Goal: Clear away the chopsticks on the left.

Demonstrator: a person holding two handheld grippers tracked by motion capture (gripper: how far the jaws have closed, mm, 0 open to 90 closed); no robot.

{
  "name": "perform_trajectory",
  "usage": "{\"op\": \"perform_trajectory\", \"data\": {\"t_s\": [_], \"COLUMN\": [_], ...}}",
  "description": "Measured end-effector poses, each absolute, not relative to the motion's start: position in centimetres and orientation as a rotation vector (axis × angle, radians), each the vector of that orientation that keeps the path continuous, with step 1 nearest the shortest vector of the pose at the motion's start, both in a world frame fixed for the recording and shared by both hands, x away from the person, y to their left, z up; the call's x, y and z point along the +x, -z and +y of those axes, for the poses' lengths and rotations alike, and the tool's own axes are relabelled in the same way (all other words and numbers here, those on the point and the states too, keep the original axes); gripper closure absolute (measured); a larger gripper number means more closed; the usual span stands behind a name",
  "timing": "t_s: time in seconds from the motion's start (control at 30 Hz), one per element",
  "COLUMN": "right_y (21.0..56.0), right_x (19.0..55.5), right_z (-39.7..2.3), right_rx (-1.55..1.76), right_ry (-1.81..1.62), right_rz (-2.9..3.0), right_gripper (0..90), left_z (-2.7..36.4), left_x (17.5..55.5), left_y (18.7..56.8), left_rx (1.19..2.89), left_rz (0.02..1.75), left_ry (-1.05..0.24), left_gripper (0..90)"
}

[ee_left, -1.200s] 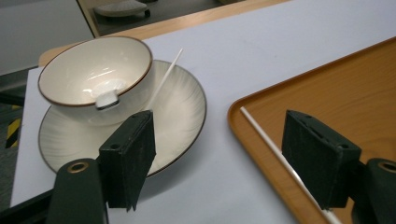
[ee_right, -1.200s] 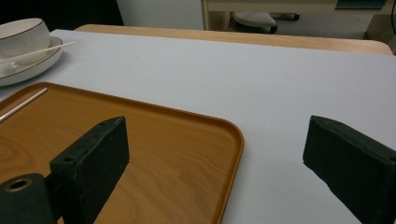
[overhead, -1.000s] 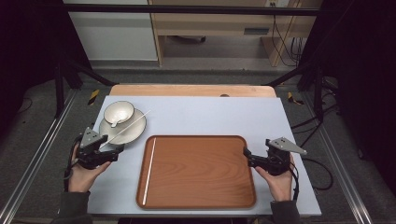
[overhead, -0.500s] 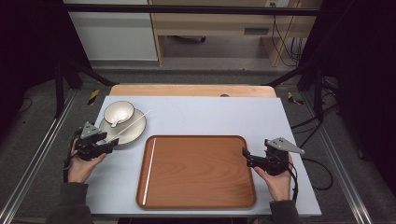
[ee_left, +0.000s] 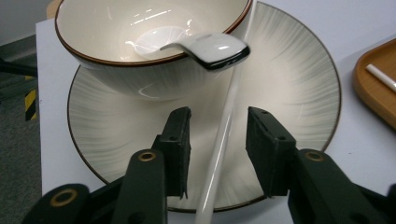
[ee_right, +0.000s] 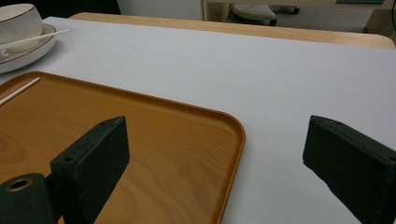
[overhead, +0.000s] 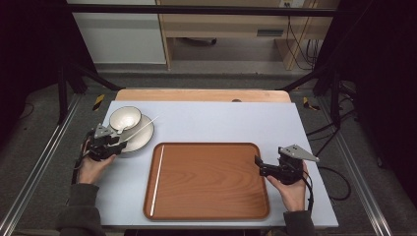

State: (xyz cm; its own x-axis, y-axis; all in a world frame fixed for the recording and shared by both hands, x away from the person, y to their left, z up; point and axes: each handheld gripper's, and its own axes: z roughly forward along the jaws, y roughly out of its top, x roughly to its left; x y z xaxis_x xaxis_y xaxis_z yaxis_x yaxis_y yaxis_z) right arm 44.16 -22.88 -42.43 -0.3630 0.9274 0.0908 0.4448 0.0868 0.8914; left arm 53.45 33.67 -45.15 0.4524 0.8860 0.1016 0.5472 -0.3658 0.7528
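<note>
A cream bowl (ee_left: 116,37) with a white spoon (ee_left: 210,46) in it sits on a grey-streaked plate (ee_left: 289,93). A white chopstick (ee_left: 224,135) lies across the plate, leaning on the bowl's rim. My left gripper (ee_left: 218,119) reaches over the plate's near edge. Its jaws have just been closing with the chopstick between them, and a gap still shows on each side of it. In the high view the left gripper (overhead: 120,142) is at the plate (overhead: 140,137). My right gripper (overhead: 256,162) stands open at the right edge of the wooden tray (overhead: 206,182), holding nothing.
A second white chopstick (overhead: 156,179) lies along the tray's left side. The tray sits on a pale blue mat (overhead: 221,118) over a wooden table (overhead: 196,95). Dark metal frame rails run along both sides of the table.
My left gripper has moved forward and right onto the plate's edge, and its jaws have narrowed around the chopstick. The right gripper has not moved.
</note>
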Motion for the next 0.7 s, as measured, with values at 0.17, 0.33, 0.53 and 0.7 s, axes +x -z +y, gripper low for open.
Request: {"op": "perform_trajectory", "data": {"t_s": [0.17,0.33,0.53,0.7], "right_y": [42.5,42.6,42.6,42.7], "right_x": [44.2,44.3,44.3,44.3], "right_z": [-22.7,-22.7,-22.7,-22.6], "right_rx": [1.342,1.342,1.343,1.342], "right_ry": [-1.223,-1.217,-1.22,-1.214], "right_rz": [1.87,1.87,1.872,1.878], "right_gripper": [7.3,7.3,7.4,7.4], "left_z": [33.8,33.7,33.7,33.5], "left_x": [54.3,54.8,54.8,54.7], "left_y": [45.1,45.5,45.5,45.5], "left_rx": [2.062,2.077,2.079,2.077], "left_rz": [1.186,1.187,1.174,1.164], "left_ry": [-0.658,-0.631,-0.602,-0.574], "left_gripper": [65.8,69.3,75.2,79.1]}}
